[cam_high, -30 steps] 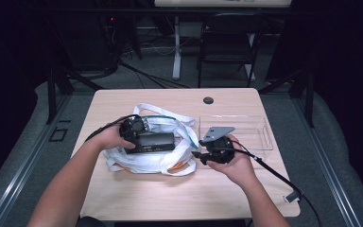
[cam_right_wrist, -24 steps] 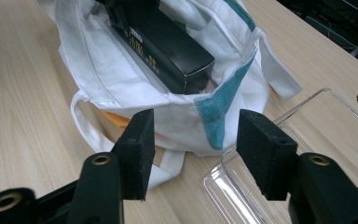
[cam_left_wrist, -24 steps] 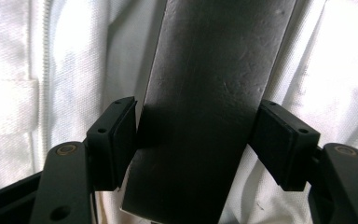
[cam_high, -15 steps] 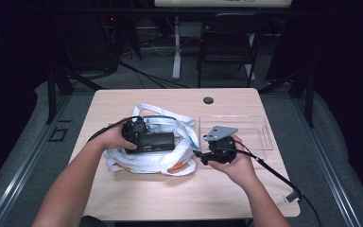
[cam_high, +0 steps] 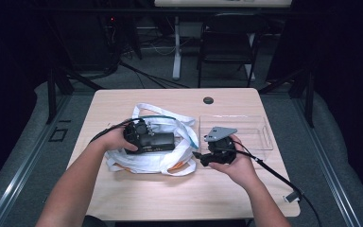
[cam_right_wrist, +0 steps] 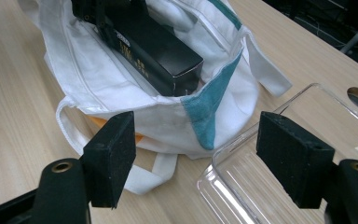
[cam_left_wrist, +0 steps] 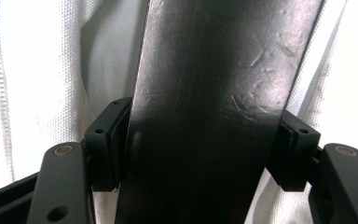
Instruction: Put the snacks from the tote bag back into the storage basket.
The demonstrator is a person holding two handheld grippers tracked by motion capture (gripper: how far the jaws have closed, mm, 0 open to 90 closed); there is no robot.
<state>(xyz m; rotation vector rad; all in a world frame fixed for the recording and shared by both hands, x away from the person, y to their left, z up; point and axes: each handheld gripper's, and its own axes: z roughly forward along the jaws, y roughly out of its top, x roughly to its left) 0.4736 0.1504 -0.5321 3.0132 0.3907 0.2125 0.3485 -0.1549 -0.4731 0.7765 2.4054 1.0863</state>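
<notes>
Left tool (cam_high: 163, 142) grips the black box (cam_right_wrist: 156, 49) over the white bag (cam_high: 170, 161); right tool (cam_right_wrist: 196, 163), jaws just spread wide with nothing between them, faces the clear tray (cam_high: 260, 130) toward the worktop's (cam_high: 170, 198) right edge.

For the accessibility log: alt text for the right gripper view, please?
The right gripper hangs open with nothing between its jaws, facing a white bag holding a black box. A clear tray sits beside the bag on the wooden table.
</notes>
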